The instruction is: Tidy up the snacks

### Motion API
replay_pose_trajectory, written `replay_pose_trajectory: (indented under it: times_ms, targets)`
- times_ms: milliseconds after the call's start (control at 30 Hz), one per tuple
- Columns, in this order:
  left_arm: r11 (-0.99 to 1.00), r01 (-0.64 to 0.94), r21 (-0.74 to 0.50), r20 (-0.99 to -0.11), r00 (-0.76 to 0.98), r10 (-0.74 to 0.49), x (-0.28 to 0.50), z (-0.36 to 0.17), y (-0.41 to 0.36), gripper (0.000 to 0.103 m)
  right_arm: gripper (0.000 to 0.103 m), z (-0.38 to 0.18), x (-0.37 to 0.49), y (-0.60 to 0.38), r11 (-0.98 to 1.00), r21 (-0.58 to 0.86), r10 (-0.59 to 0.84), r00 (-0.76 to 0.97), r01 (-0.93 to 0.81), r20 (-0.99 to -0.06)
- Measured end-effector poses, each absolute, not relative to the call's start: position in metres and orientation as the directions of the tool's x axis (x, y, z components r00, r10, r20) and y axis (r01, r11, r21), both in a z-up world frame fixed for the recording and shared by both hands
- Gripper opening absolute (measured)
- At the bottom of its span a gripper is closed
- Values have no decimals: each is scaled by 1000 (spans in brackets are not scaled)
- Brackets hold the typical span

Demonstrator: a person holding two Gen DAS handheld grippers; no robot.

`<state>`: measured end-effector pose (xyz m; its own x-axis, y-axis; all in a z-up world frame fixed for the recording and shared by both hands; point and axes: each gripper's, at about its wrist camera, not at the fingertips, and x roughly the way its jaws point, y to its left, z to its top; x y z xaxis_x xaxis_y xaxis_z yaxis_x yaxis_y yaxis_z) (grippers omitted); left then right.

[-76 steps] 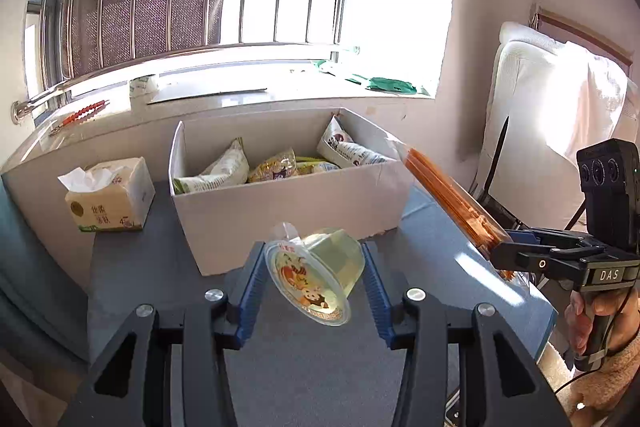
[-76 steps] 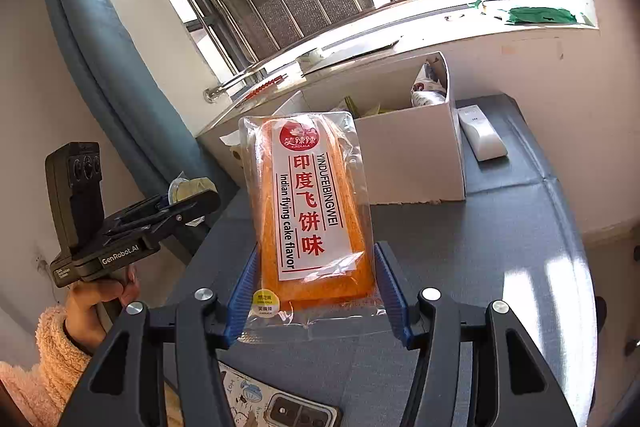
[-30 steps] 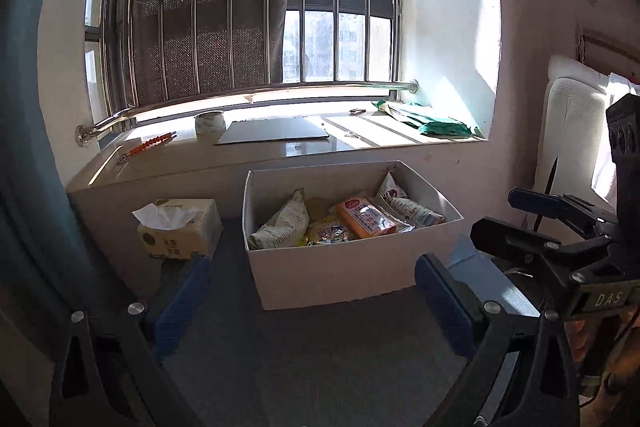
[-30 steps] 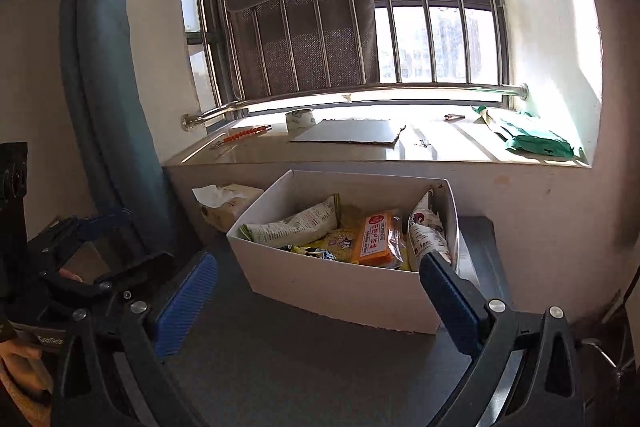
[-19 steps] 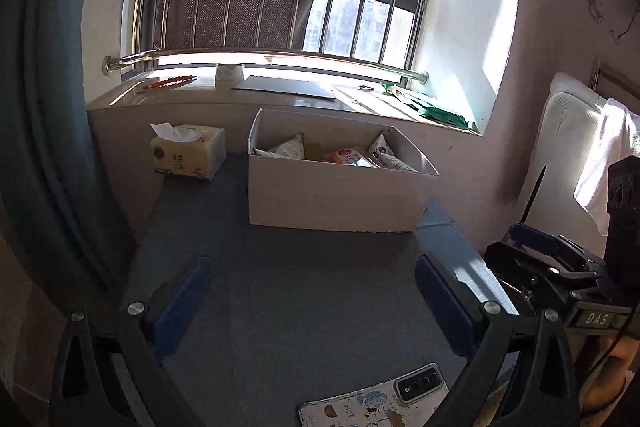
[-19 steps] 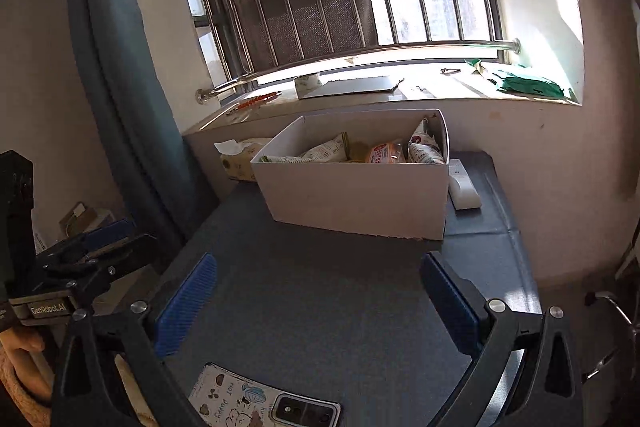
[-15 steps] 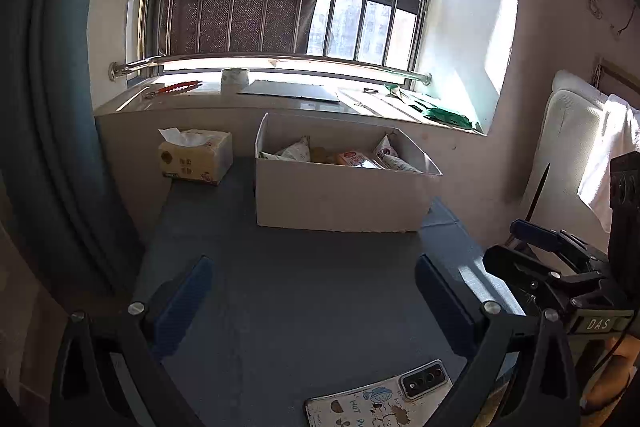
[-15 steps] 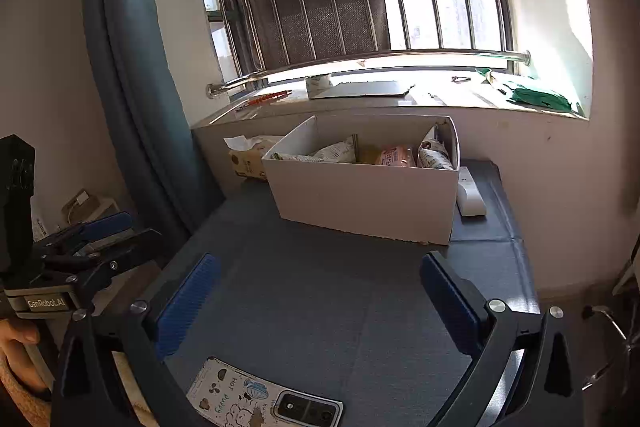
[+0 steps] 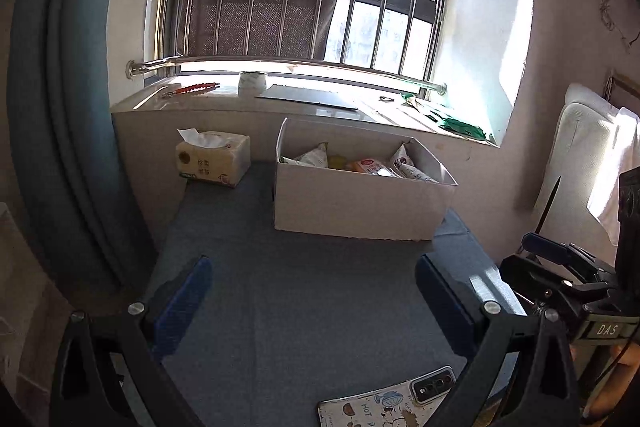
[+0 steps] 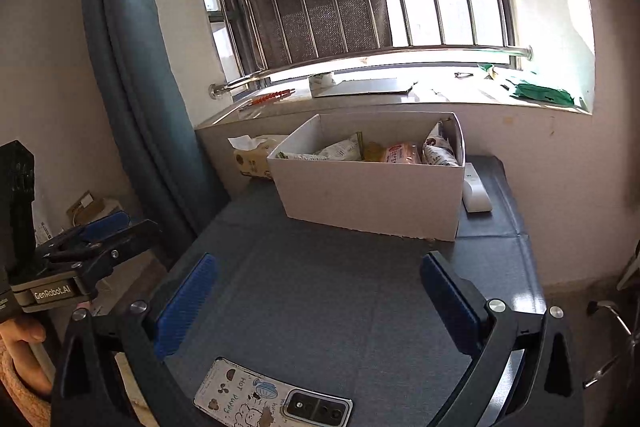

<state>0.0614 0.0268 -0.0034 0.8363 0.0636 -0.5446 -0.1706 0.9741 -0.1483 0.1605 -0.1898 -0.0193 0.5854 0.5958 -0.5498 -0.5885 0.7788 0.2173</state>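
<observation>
A white cardboard box point(image 9: 352, 207) stands at the far end of the grey-blue table and holds several snack packets point(image 9: 372, 167). It also shows in the right wrist view point(image 10: 372, 191), with an orange packet point(image 10: 402, 153) among the snacks. My left gripper point(image 9: 312, 291) is open and empty, well back from the box above the table's near part. My right gripper point(image 10: 316, 291) is open and empty, also well back. Each gripper shows at the edge of the other's view, the right one point(image 9: 560, 267) and the left one point(image 10: 100, 239).
A phone in a cartoon case point(image 10: 272, 401) lies at the table's near edge. A tissue box point(image 9: 212, 163) sits left of the white box. A white remote point(image 10: 474, 193) lies to its right. A windowsill point(image 9: 320, 99) runs behind. A blue curtain point(image 10: 132, 67) hangs at left.
Both grippers let go of their snacks, the jelly cup and the orange cake packet, and opened. Both have since pulled back from the box, which now looks smaller.
</observation>
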Motion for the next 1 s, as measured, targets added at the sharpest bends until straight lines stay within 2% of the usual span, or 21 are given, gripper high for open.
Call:
replay_pose_trajectory:
  times_ms: [1000]
  targets:
    - [977, -165, -137, -574, 817, 57, 69, -13, 24, 103, 103, -24, 164, -193, 780, 242, 598, 571, -577, -563]
